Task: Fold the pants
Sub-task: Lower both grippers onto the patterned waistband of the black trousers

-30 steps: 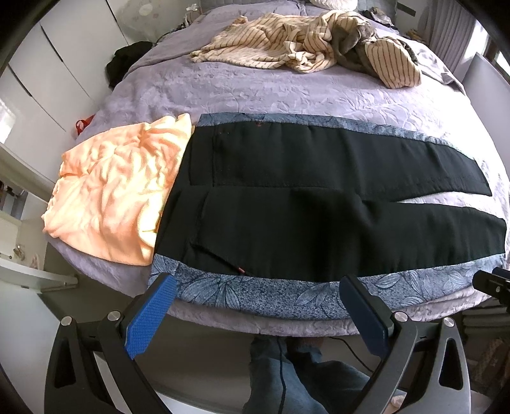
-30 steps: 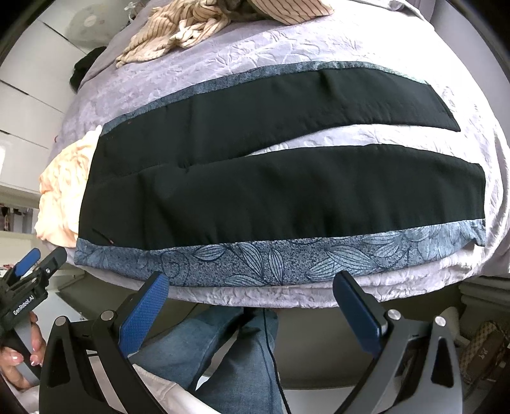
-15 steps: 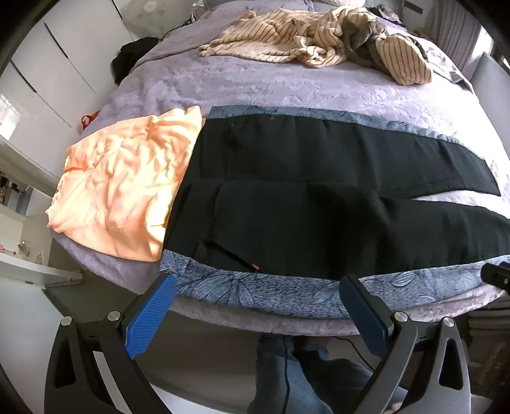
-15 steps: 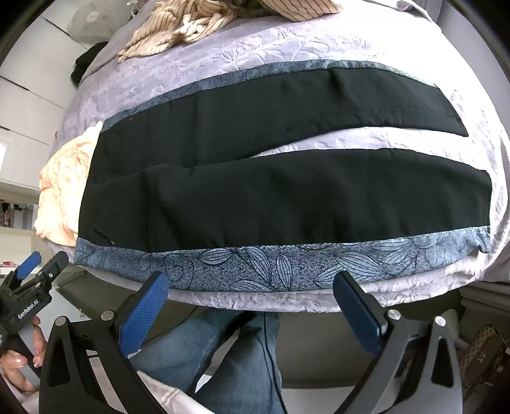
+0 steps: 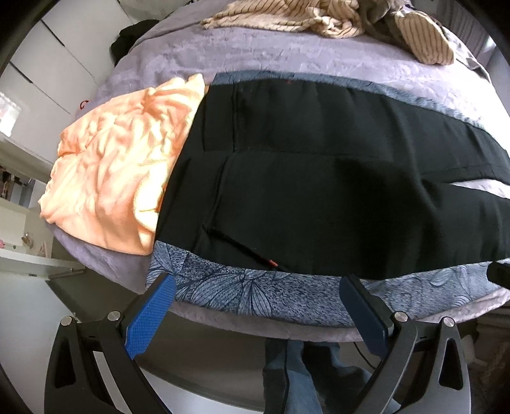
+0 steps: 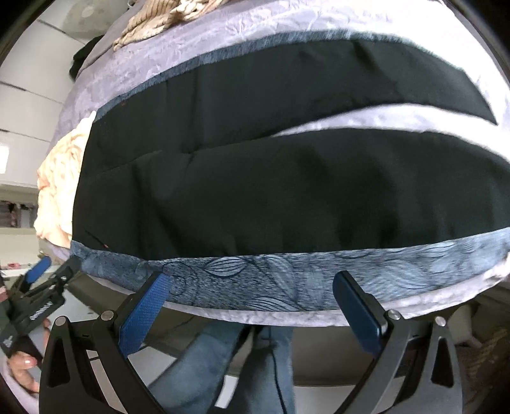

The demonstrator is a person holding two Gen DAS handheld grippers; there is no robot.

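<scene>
Black pants [image 5: 318, 191] lie flat on a blue leaf-patterned cloth [image 5: 255, 289] on the bed, waist to the left, both legs stretching right with a gap between them [image 6: 366, 121]. My left gripper [image 5: 258, 302] hovers open just off the bed's near edge, below the waist end; its fingers hold nothing. My right gripper [image 6: 251, 299] is open too, in front of the near leg [image 6: 287, 197], over the patterned cloth's edge. The left gripper's blue tip [image 6: 38, 270] shows at the left of the right wrist view, held by a hand [image 6: 22, 372].
A crumpled peach garment [image 5: 118, 165] lies left of the waistband. Striped beige clothes [image 5: 318, 19] are heaped at the bed's far end. White cabinets [image 5: 47, 79] stand to the left. The person's jeans-clad legs [image 6: 255, 366] are below the lilac bed's [image 5: 255, 57] edge.
Both grippers have moved closer to the bed's near edge, so the pants fill more of each view. Both stayed open. The pants have not moved.
</scene>
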